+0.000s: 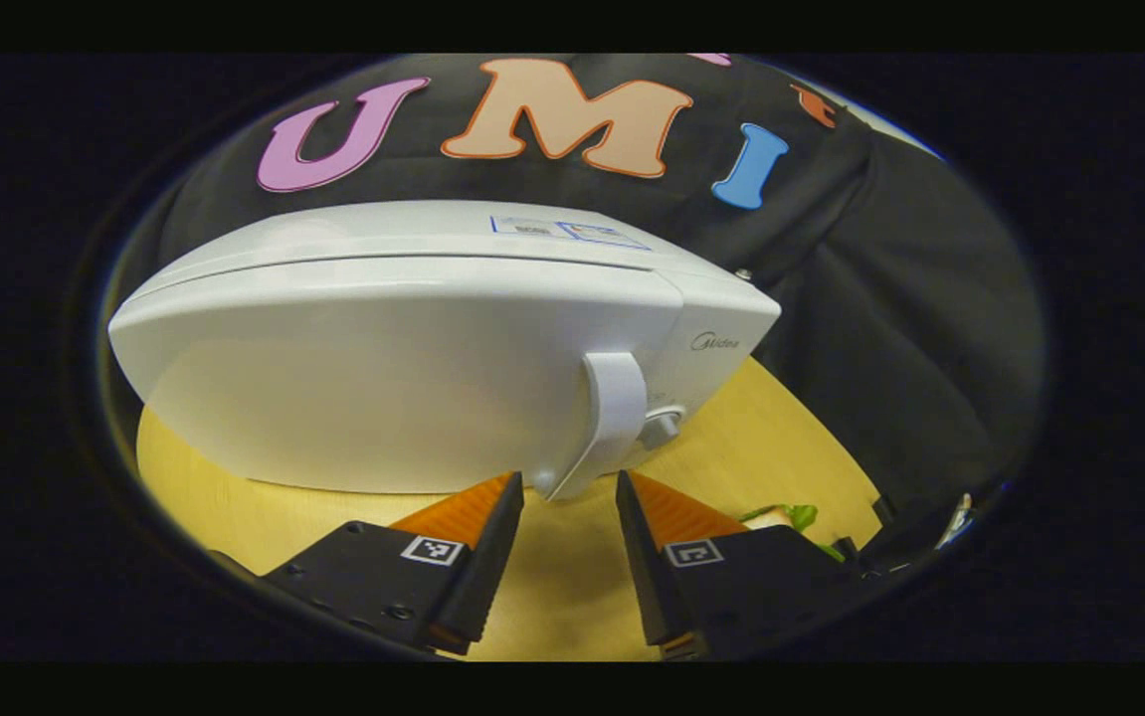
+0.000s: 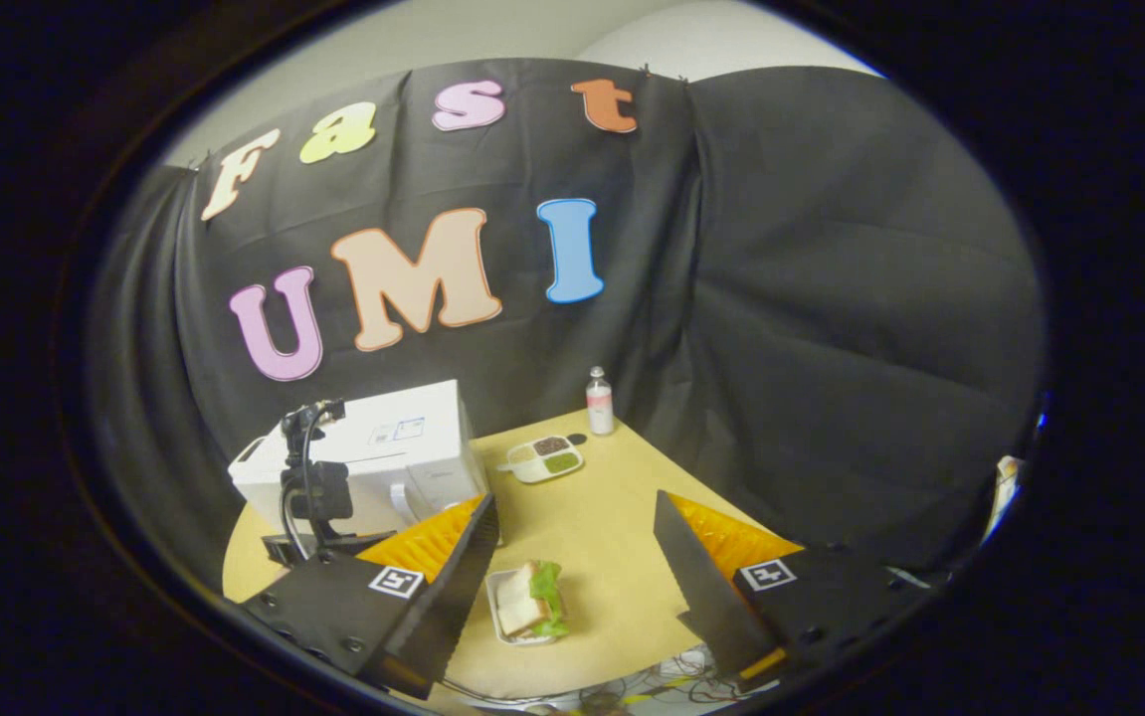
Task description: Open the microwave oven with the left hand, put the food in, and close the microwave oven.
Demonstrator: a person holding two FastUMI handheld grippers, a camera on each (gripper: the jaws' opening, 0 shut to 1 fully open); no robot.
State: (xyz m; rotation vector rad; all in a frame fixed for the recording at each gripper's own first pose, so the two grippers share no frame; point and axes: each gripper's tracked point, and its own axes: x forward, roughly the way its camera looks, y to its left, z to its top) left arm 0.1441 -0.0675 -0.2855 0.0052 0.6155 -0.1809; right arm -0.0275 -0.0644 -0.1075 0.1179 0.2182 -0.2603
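Both tongs apart: left tongs point(image 1: 569, 494) before microwave handle point(image 1: 612, 418), right tongs point(image 2: 572, 527) above sandwich point(image 2: 530, 600); bottle point(image 2: 599, 400) beyond.

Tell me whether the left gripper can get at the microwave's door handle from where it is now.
Probably yes. The left gripper is open, and the door handle of the closed microwave hangs just ahead of the gap between its fingers, with only bare table between them. A short push forward should bracket it.
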